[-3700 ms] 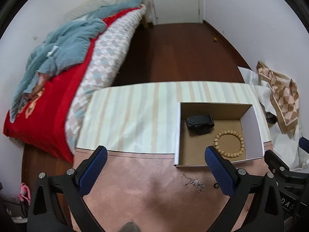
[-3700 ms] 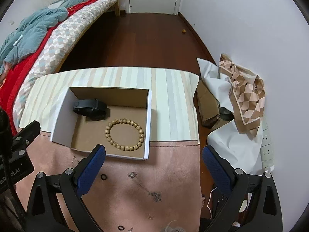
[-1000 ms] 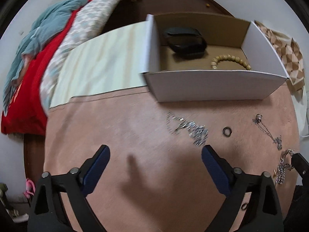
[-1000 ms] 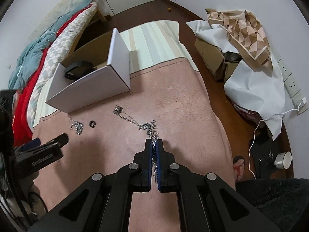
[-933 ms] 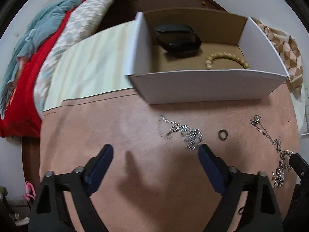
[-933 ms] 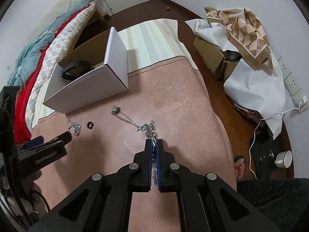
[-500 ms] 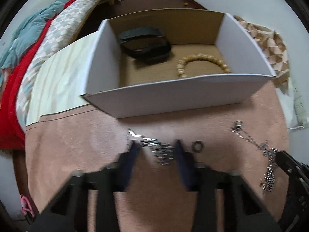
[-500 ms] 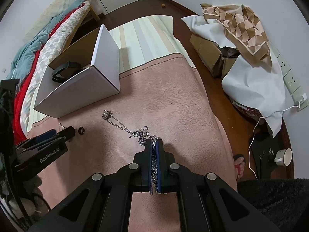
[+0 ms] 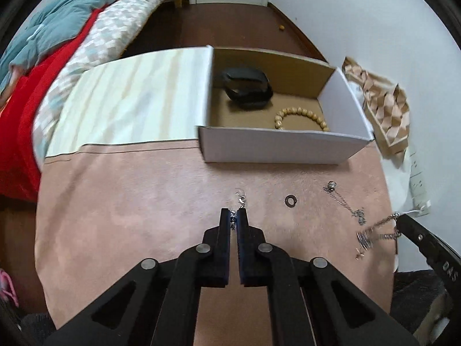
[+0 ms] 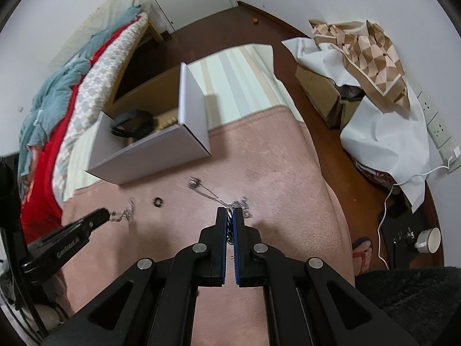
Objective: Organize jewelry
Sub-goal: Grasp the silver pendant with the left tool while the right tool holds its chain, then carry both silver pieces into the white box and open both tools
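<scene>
Two pieces are already stored: a black band [image 9: 248, 88] and a bead bracelet [image 9: 299, 118] lie inside the open cardboard box [image 9: 276, 147], which stands ahead of both claws on the pink cloth [image 9: 129, 201].

The left gripper [image 9: 234, 218] is clenched on a short silver chain [image 9: 241, 199]; the clasp end is seen trailing just ahead of the fingertips, and whether it rests on the cloth cannot be told. The right gripper [image 10: 230, 215] is clenched on a longer silver necklace [image 10: 213, 194], which runs forward and to the left from the tips, its far end apparently on the cloth.

A small dark ring [image 9: 291, 201] is left on the cloth, ahead and to the right of the left claw, between the two chains and untouched.

The task is judged partly done. Both gripped chains remain to be carried forward and released into the box, and the ring is then to be collected. The chains are slack and may snag on the box wall.
</scene>
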`<state>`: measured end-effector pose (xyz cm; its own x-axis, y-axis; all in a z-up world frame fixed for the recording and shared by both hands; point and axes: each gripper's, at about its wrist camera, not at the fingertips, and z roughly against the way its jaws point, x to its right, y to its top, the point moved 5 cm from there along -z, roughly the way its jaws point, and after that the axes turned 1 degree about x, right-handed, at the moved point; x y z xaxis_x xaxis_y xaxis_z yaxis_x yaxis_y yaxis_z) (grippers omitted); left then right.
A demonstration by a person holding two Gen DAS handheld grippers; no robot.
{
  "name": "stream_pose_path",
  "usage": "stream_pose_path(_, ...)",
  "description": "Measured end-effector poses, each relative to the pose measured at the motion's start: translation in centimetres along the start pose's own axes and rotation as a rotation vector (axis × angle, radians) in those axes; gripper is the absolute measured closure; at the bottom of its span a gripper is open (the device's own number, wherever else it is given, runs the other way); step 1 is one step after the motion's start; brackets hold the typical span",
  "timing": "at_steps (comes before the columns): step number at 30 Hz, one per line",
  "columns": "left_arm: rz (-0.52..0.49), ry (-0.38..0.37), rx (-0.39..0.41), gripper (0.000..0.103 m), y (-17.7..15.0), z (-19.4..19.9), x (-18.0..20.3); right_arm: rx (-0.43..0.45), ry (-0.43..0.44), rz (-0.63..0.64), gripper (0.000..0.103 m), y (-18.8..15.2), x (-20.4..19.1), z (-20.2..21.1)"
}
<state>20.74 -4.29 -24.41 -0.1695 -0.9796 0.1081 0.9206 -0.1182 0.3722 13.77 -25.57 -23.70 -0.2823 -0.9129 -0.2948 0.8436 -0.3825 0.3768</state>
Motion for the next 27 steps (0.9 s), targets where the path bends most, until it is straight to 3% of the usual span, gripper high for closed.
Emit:
stream_pose_path(10,0.011,-0.062,0.105,0.101,1.9,6.7,-0.6,0.060,0.107,0.034,0.099,3.0,-3.5,4.1)
stream_pose_path(17,-0.019,-0.113,0.187,0.101,7.6,10.1,0.8,0.111,0.182,0.107,0.099,8.0,-7.8,6.3)
stream_pose_path(21,-0.041,-0.129,0.188,0.101,10.6,9.4,1.8,0.112,0.189,0.136,0.099,11.8,-9.7,5.1)
stream_pose_path(27,-0.053,-0.140,0.097,0.101,12.8,4.8,2.2,0.018,0.169,0.164,0.099,16.3,-11.3,-0.5)
